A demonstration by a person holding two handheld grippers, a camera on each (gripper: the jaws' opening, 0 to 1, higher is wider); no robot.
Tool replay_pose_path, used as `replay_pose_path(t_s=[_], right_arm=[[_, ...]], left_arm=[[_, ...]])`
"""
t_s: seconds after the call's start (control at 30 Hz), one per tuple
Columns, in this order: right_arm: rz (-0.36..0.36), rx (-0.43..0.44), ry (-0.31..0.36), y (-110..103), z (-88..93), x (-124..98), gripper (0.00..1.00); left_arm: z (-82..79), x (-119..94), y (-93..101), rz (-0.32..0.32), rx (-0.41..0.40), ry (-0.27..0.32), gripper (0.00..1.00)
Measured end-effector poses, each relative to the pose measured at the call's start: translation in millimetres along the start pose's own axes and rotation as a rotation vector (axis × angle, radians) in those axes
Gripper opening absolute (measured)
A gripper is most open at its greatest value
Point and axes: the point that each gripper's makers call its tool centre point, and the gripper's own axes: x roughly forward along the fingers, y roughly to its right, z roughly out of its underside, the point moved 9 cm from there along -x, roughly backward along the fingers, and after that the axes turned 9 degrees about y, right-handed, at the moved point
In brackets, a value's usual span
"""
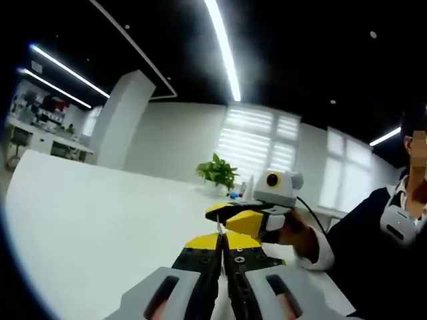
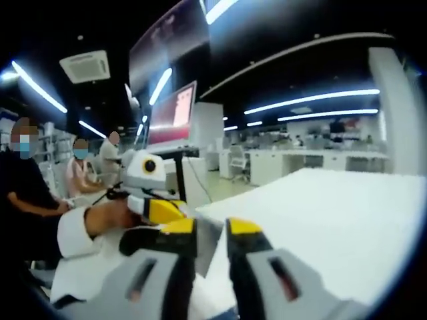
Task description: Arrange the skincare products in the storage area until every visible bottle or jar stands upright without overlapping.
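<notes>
Your left gripper (image 1: pixel 222 241), grey-bodied with black jaws capped in yellow, rises from the bottom of the left gripper view with its jaws drawn together, no gap showing between them and nothing held. Just beyond its tips your right gripper (image 1: pixel 235 215) comes in from the right, carried in your hand (image 1: pixel 293 230). Both are above the broad white surface (image 1: pixel 100 227). At the far edge of that surface stands a small leafy green plant (image 1: pixel 217 172). Beside it sit a few small blurred items (image 1: pixel 235 194), one bluish. They are too small to tell whether they are bottles or jars, or whether they stand upright.

In the right gripper view your right gripper (image 2: pixel 210 230) has its yellow-tipped jaws apart with an empty gap between them. Your left gripper (image 2: pixel 160 210) is close by, beside the near edge of the surface (image 2: pixel 333 213).
</notes>
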Motion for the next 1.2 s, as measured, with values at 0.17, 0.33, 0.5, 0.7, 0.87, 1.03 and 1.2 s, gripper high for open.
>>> replay_pose_path(t_s=[0.17, 0.33, 0.5, 0.7, 0.87, 1.03, 1.2], right_arm=[[-0.022, 0.005, -0.023, -3.7, 3.2, 0.0, 0.19], [-0.028, 0.009, -0.008, -9.6, 1.5, -2.5, 0.18], [-0.029, 0.008, -0.001, -11.0, 0.4, -3.1, 0.14], [-0.029, 0.0, 0.002, -13.2, -0.7, -4.7, 0.07], [-0.035, -0.015, -0.004, -13.2, -2.1, -5.0, 0.02], [-0.032, -0.017, -0.009, -10.3, -2.9, -4.7, 0.01], [-0.033, -0.03, -0.026, -11.2, -2.0, -4.5, 0.01]], left_arm=[[0.4, 0.3, 2.8, 0.015, -0.004, 0.006, 0.0], [-1.1, 0.4, 1.2, 0.026, -0.007, 0.009, 0.0], [-2.1, -0.6, 0.7, 0.027, -0.01, 0.014, 0.0], [-1.9, -0.5, 1.7, 0.023, -0.008, 0.014, 0.0], [-5.3, -2.1, -5.6, 0.018, -0.012, 0.012, 0.0], [-7.4, -2.5, -9.1, 0.015, -0.009, 0.005, 0.0], [-5.6, -2.1, -8.4, 0.01, -0.009, -0.005, 0.0]])
